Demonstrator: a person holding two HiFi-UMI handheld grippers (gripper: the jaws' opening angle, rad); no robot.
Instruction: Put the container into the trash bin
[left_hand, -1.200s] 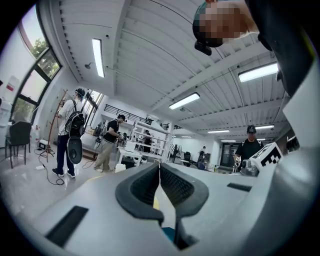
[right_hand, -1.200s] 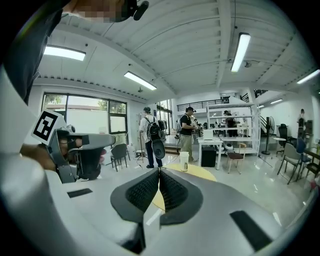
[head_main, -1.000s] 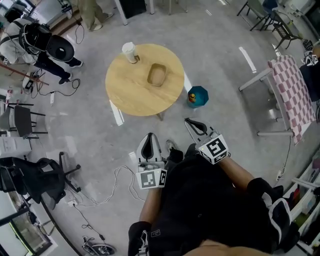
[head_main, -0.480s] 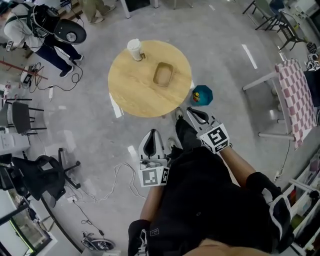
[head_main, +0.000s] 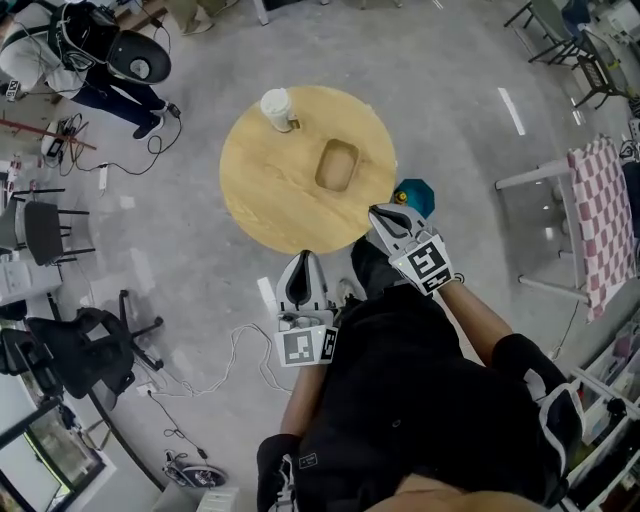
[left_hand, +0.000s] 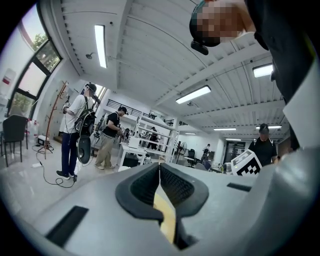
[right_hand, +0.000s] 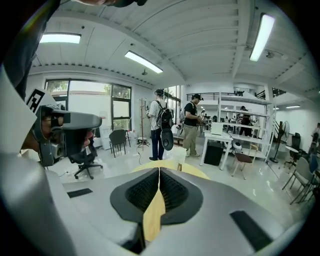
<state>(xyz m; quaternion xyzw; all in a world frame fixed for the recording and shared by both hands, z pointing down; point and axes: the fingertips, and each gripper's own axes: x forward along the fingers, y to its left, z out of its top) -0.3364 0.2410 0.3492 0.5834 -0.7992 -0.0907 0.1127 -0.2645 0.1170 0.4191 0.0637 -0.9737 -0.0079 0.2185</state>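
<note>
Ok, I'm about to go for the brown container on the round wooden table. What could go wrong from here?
Both the right gripper and the left gripper have shut jaws; unopened, they may shove the shallow brown rectangular container across the round wooden table toward the white lidded paper cup. The teal trash bin sits low beside the table, partly hidden behind the right gripper, so a drop might miss it.

**Operator and hand-held rig.** Person in a black top with short sleeves and black trousers. Left gripper (head_main: 304, 258) and right gripper (head_main: 377, 211): pale grey moulded shells, each jaw lined with a black ribbed pad (right_hand: 142, 192). Behind each gripper sits a white cube (head_main: 305, 348) printed with black square markers. Dark rectangular slots mark the shell tops
</note>
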